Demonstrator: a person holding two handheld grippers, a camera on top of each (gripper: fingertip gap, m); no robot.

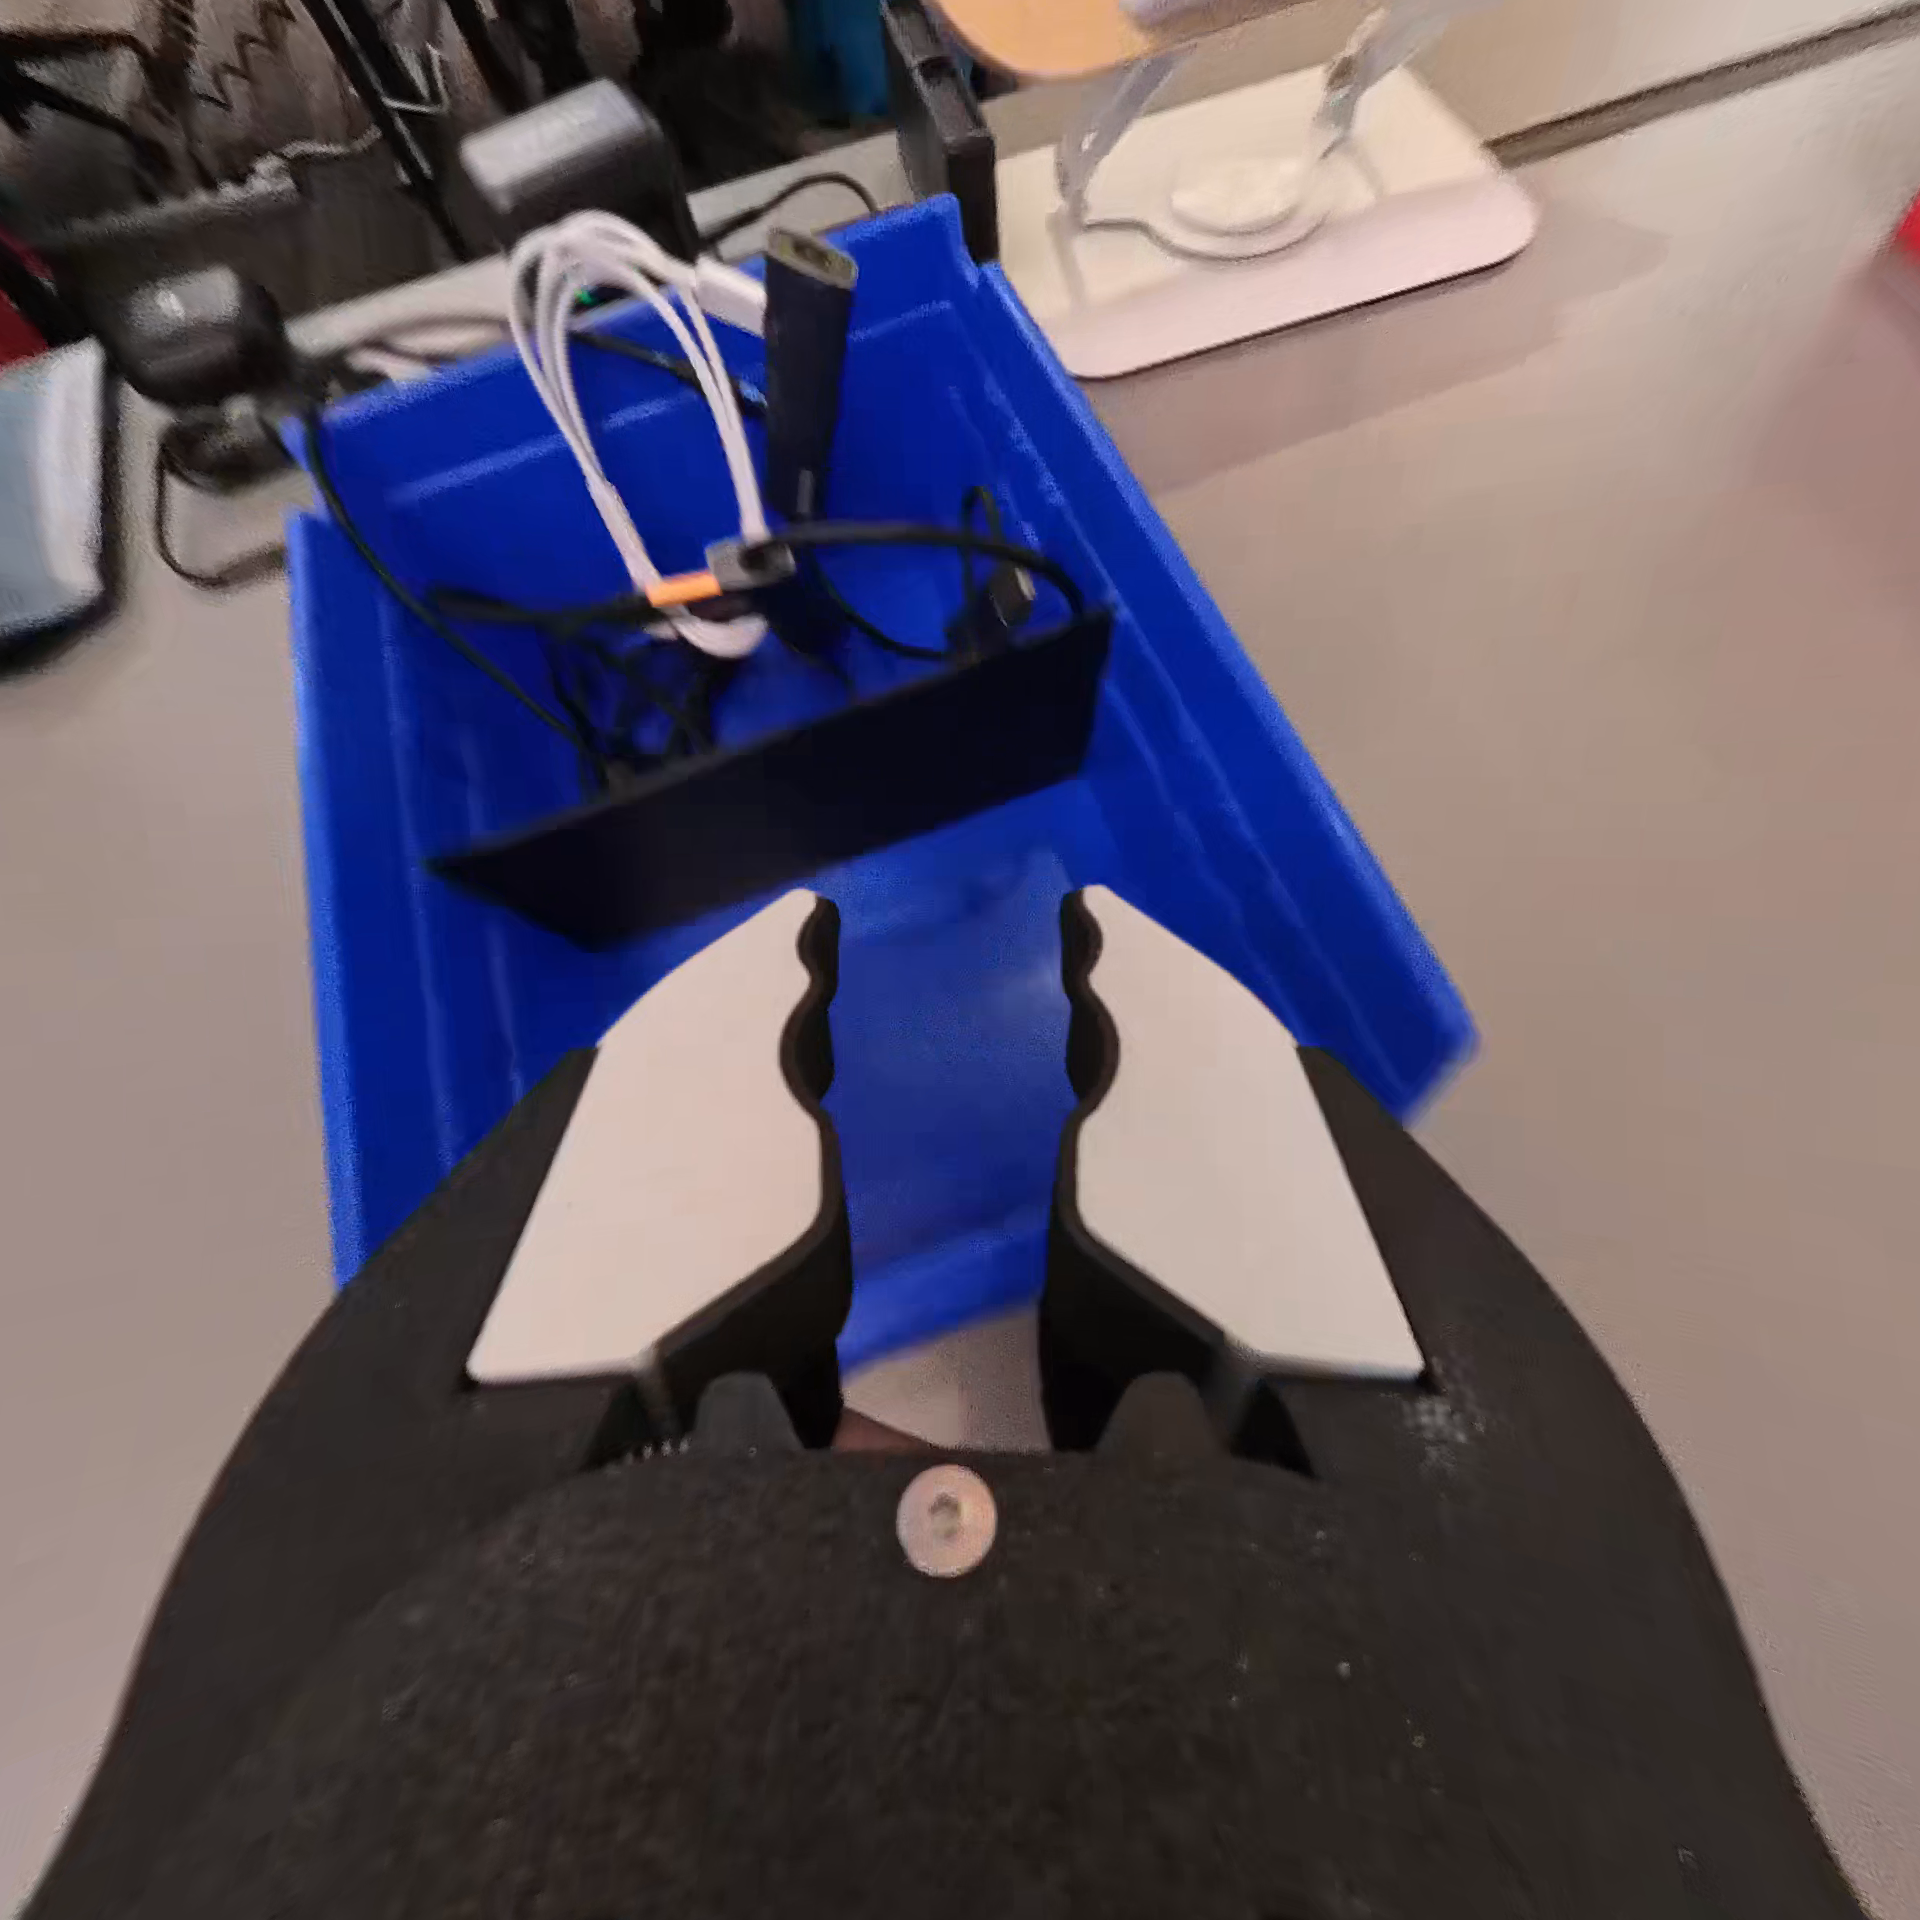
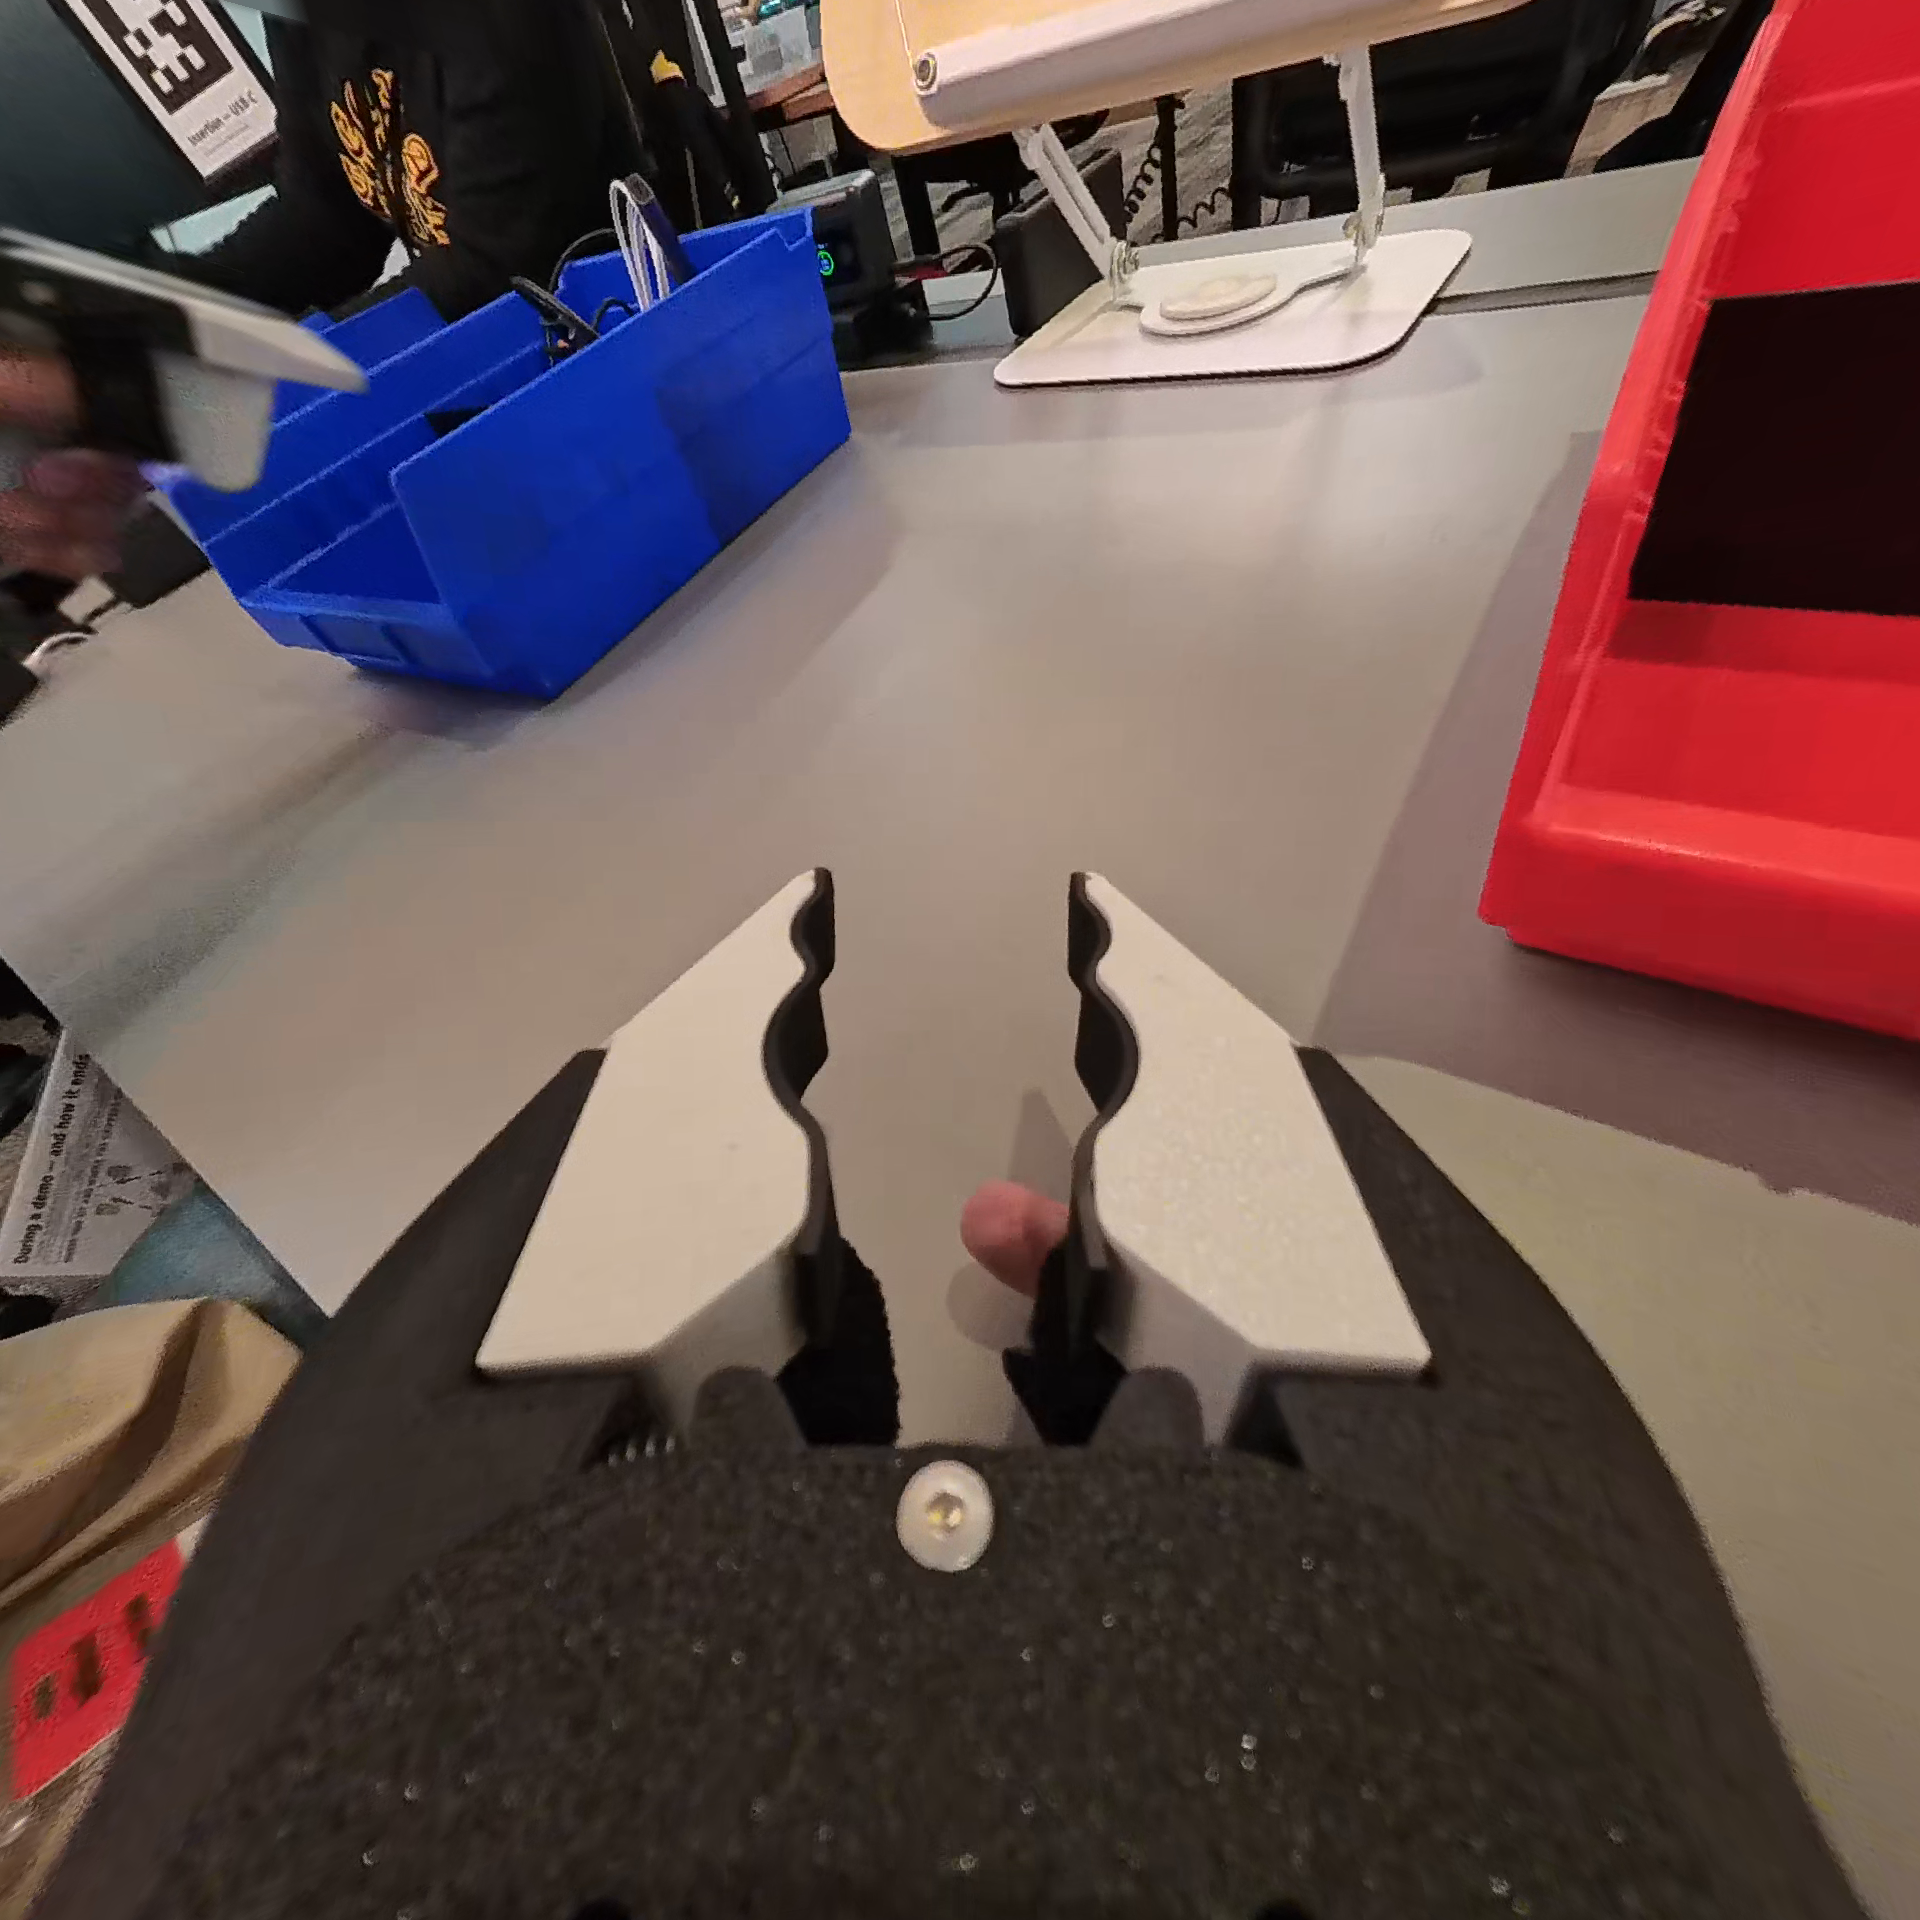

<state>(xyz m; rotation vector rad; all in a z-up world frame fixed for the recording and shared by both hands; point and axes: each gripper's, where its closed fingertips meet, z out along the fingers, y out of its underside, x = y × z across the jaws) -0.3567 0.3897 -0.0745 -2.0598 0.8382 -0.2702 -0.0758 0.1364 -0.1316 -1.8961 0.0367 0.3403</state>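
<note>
Blue plastic bin (image 1: 1195,665) of coiled cables (image 1: 644,436) lies under the parted, empty left gripper (image 1: 948,914); right gripper (image 2: 951,883) hovers parted, empty, above grey table (image 2: 1039,644).

My left wrist view looks steeply down along its fingers (image 1: 821,966), close over the blue bin (image 1: 1226,665). My right wrist view sits low, facing across the bench (image 2: 935,623). Both share the blue bin (image 2: 582,499) and white stand (image 2: 1247,312).

Bare grey tabletop (image 2: 1039,665) lies open at twelve o'clock. A blue bin (image 2: 582,457) blocks eleven o'clock, a red bin (image 2: 1714,727) two o'clock.
</note>
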